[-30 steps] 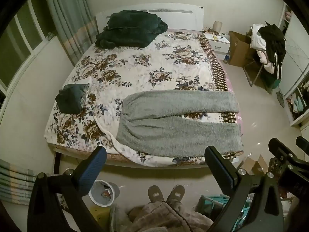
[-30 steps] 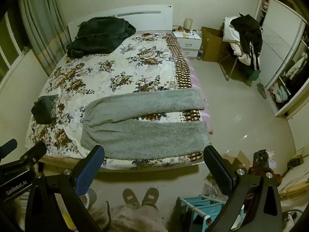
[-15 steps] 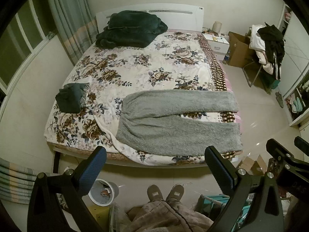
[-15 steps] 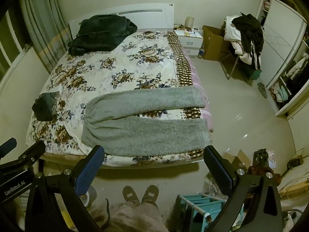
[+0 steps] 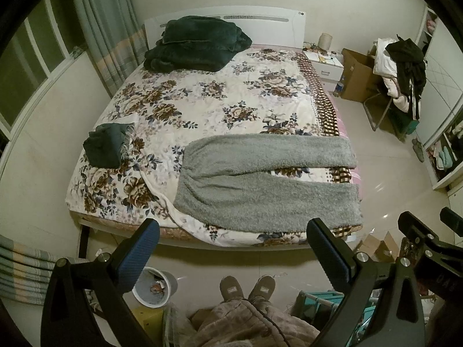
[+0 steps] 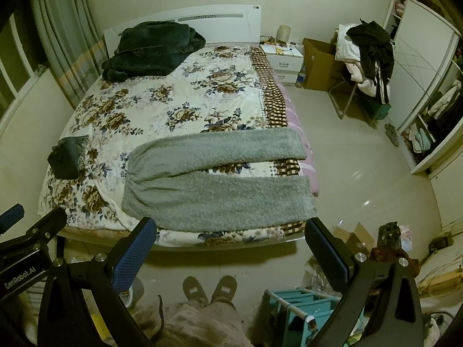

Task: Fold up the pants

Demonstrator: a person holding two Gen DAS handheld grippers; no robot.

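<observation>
Ahead of both tools, a floral-quilted bed [image 5: 202, 107] carries the fluffy grey fleece pants [image 5: 260, 185], spread flat and wholly unfolded, legs running toward your right. Your left gripper [image 5: 231, 248] and right gripper [image 6: 230, 247] hover released, well short of them; every fold remains.

- I'm in a home bedroom: a bed [image 5: 220, 110] with a floral quilt [image 6: 162, 107] fills it.
- I see a nightstand [image 6: 285, 57], curtains [image 5: 107, 31] by a window, and a clothes-piled chair [image 6: 367, 66] beside an open wardrobe [image 6: 434, 121].
</observation>
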